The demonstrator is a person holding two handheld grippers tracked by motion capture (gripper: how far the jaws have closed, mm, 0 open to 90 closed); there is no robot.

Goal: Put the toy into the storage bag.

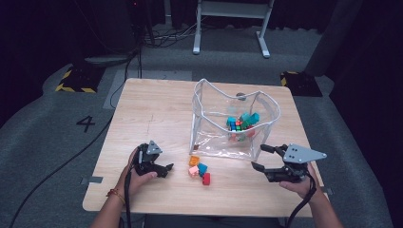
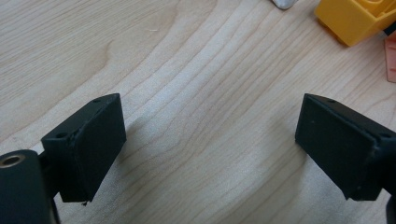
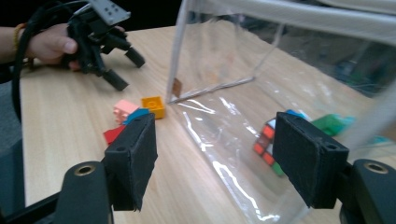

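Note:
A clear plastic bag (image 1: 209, 102) with a white rim stands open on the wooden table (image 1: 152, 114). It holds several coloured bricks and a colour cube (image 1: 235, 124). Orange (image 1: 194, 160), blue (image 1: 203, 167), pink (image 1: 194, 171) and red (image 1: 206, 179) bricks lie loose in front of it. My left gripper (image 1: 167, 169) rests low on the table left of them, open and empty (image 2: 210, 140). My right gripper (image 1: 259, 157) is open at the bag's front right corner, its jaws (image 3: 212, 154) facing the bag's clear wall (image 3: 219, 51) with nothing pinched.
The orange brick (image 2: 357, 18) and the pink one (image 2: 391, 58) lie just beyond my left jaws. The right gripper view takes in the colour cube (image 3: 267, 142) and a green brick (image 3: 331, 123) through the plastic, plus the left gripper (image 3: 123, 67) farther off. The table's front edge is near both hands.

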